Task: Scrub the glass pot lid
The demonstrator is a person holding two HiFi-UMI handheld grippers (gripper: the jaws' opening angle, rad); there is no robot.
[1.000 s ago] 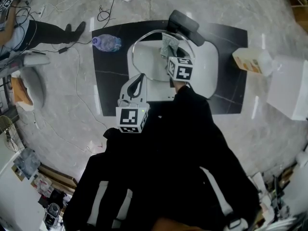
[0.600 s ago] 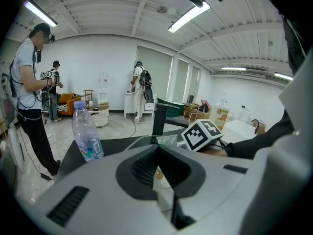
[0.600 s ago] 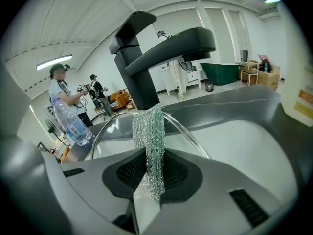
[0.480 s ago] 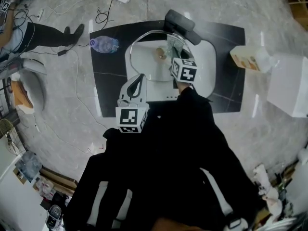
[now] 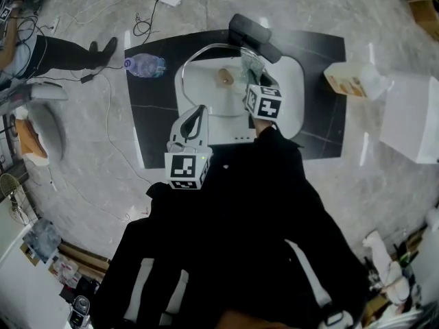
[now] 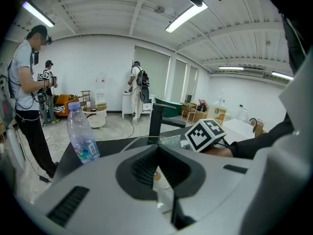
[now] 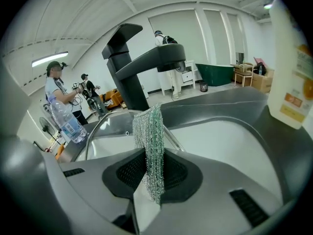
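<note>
The glass pot lid [image 5: 206, 88] with a metal rim and a brown knob [image 5: 225, 78] stands tilted in the white sink [image 5: 291, 98]. My left gripper [image 5: 197, 113] is shut on the lid's near edge; in the left gripper view the rim [image 6: 139, 140] curves away from the jaws of that gripper [image 6: 159, 174]. My right gripper [image 5: 252, 82] is shut on a silver-green mesh scrub cloth [image 5: 249, 64], which rests against the lid's right part. In the right gripper view the cloth [image 7: 149, 131] hangs from the gripper [image 7: 150, 182] in front of the lid [image 7: 112, 126].
A black faucet [image 5: 254, 36] overhangs the sink's far side. A plastic water bottle [image 5: 145, 65] lies on the black counter at left, and a white-orange bottle [image 5: 353, 82] and a white box [image 5: 411, 118] are at right. A person [image 5: 62, 46] stands far left.
My right gripper has drawn the cloth to the right across the lid, so the brown knob now shows. The left gripper has kept its hold on the lid's edge.
</note>
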